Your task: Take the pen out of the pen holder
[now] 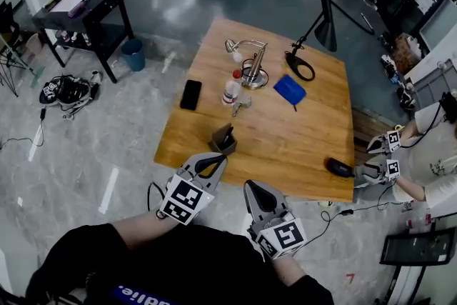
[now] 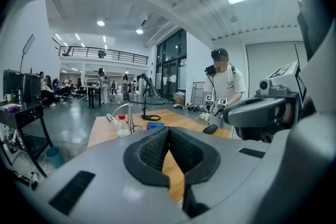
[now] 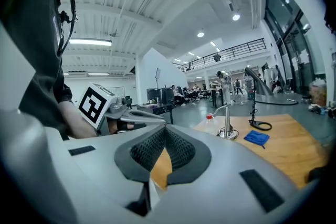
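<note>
A square wooden table (image 1: 285,143) is standing on a glossy grey floor (image 1: 107,132) in a large open hall. The pen holder (image 1: 223,141), a small dark box, is sitting near the table's near edge. A dark pen (image 1: 228,130) is standing in it, leaning a little. The left gripper (image 1: 214,161) is hovering at that edge, tips pointing at the holder and just short of it. Its jaws are closed together with nothing between them, and only table wood is showing below the pads. The right gripper (image 1: 253,188) is hanging beside it, off the table edge, jaws likewise pressed together and empty. Further up the table a black phone (image 1: 191,94) is lying flat to the left. A clear bottle (image 1: 230,89) with a red cap is standing just beside a metal stand (image 1: 251,66). A blue cloth (image 1: 289,90) is lying to their right. A black lamp (image 1: 323,14) is rising from a ring base (image 1: 300,67) at the far side. A black rounded item (image 1: 339,168) is resting at the right edge. There a second person (image 1: 435,153) is holding two more marker-cube grippers. On the floor to the left, a black desk (image 1: 86,14) is carrying a sheet of paper. A blue bin (image 1: 133,54) is standing by it, and cables and a dark bag (image 1: 68,91) are lying nearby. The gripper views are showing white walls, ceiling lights and a railed mezzanine (image 2: 102,53).
</note>
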A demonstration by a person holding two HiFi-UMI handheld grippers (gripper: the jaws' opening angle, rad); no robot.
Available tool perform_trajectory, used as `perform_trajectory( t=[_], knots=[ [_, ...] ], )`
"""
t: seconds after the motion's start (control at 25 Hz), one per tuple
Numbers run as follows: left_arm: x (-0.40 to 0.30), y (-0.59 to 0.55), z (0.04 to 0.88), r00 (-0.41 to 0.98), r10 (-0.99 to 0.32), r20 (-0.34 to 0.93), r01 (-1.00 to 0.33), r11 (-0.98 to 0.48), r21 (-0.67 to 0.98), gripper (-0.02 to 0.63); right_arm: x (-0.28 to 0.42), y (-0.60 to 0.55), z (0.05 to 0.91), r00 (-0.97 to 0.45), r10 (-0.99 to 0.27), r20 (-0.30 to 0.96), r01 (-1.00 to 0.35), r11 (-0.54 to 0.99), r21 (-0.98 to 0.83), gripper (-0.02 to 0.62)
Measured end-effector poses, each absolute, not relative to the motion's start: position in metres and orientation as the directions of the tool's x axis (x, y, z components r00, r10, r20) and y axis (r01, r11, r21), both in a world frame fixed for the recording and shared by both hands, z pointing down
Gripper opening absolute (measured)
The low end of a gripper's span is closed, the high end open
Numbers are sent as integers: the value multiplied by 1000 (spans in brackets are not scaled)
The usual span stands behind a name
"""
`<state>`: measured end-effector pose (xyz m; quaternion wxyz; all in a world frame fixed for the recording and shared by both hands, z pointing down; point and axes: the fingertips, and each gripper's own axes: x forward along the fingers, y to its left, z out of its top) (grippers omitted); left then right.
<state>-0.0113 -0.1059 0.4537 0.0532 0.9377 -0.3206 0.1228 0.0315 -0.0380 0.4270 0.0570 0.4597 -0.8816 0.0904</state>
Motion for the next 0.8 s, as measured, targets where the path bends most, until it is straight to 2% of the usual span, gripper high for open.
perform_trajectory(
  t=[0.64,0.8],
  knots=[
    [31,-175,546,630,-645,432,-721,-692,19,14,77,-65,445,-656,-722,218,-752,651,-104,6],
    [38,-191,568,591,-661,463,-751,-660,17,46,89,-67,455,-668,-704,242,-740,661,-121,6]
  ],
)
